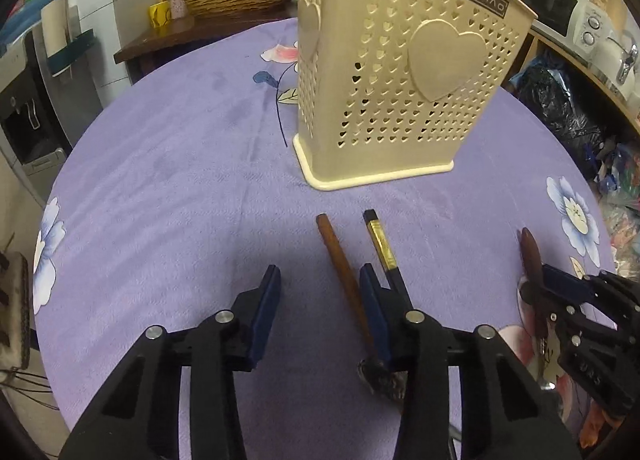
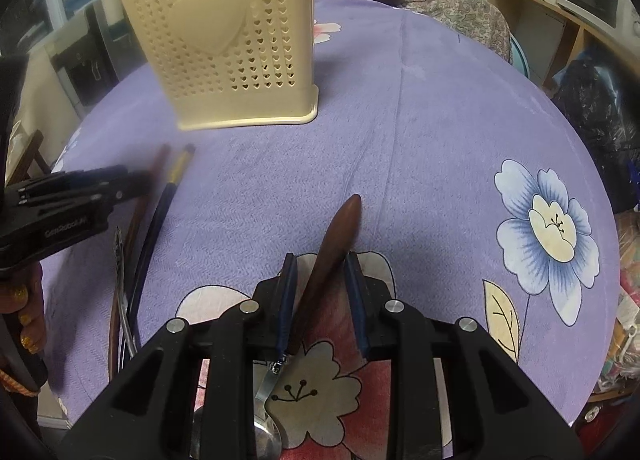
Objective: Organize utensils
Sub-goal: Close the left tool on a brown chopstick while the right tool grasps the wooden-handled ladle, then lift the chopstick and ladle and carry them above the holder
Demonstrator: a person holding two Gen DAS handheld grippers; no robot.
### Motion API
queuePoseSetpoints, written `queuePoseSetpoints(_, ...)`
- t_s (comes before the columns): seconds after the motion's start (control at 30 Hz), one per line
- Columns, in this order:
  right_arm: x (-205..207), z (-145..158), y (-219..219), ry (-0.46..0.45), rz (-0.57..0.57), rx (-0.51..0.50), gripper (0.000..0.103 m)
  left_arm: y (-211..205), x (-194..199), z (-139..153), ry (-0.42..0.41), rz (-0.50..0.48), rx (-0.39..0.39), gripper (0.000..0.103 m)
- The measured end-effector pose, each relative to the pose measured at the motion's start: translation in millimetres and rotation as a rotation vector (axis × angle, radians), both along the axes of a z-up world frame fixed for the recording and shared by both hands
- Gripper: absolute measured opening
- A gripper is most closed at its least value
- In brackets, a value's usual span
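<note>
Cream perforated plastic utensil holder with heart cut-outs stands upright on purple floral tablecloth; interior hidden from both views. Left gripper spread wide, holding nothing; brown wooden-handled utensil lies between its fingers, black-and-gold chopstick just outside right finger. Right gripper part-open, fingers straddling dark wooden handle of metal spoon; right pad apart from handle, left-side contact unclear. Spoon rests on cloth, near holder.
</note>
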State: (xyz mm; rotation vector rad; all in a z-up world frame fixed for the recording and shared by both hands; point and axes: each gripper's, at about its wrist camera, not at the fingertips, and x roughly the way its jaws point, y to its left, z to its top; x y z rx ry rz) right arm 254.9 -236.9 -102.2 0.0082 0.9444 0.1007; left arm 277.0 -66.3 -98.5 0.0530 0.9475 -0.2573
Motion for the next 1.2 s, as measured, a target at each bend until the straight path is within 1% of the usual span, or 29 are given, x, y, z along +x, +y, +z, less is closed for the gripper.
queuePoseSetpoints(0.07,2,0,-2,-0.001,-0.012,0.016,0.026,-6,2,0,0.001,-0.009,0.018,0.028)
queuePoseSetpoints(0.1,4,0,-4,-0.002,-0.018,0.025,0.026,-11,2,0,-0.005,-0.019,0.039,0.026)
queuePoseSetpoints(0.17,9,0,-5,-0.004,-0.031,0.036,0.026,-19,3,0,-0.019,-0.03,0.066,0.013)
queuePoseSetpoints(0.27,19,1,-1,-0.007,-0.03,0.025,0.026,-25,5,0,-0.023,-0.059,0.085,0.012)
queuePoseSetpoints(0.37,32,2,3,0.001,-0.027,0.036,0.026,-24,8,0,-0.026,-0.091,0.104,0.012)
queuePoseSetpoints(0.47,33,2,8,-0.001,-0.022,0.009,0.026,-13,10,-1,-0.02,-0.084,0.102,0.012)
queuePoseSetpoints(0.7,31,1,16,-0.005,-0.035,-0.039,0.026,-19,7,-2,-0.032,-0.062,0.159,0.014)
queuePoseSetpoints(0.8,28,1,16,-0.015,-0.044,-0.036,0.024,-16,8,-2,-0.034,-0.052,0.144,0.014)
queuePoseSetpoints(0.83,28,1,17,-0.02,-0.041,-0.035,0.023,-17,6,-2,-0.037,-0.052,0.14,0.012)
queuePoseSetpoints(0.93,27,1,21,-0.034,-0.031,-0.04,0.018,-19,6,-2,-0.046,-0.059,0.15,0.011)
queuePoseSetpoints(1.0,27,1,21,-0.039,-0.026,-0.039,0.018,-18,7,-3,-0.049,-0.063,0.145,0.01)
queuePoseSetpoints(1.13,27,1,14,-0.045,-0.02,0.008,0.018,-14,7,-2,-0.05,-0.066,0.126,0.01)
queuePoseSetpoints(1.2,27,1,10,-0.049,-0.016,0.038,0.017,-10,7,1,-0.059,-0.061,0.1,0.009)
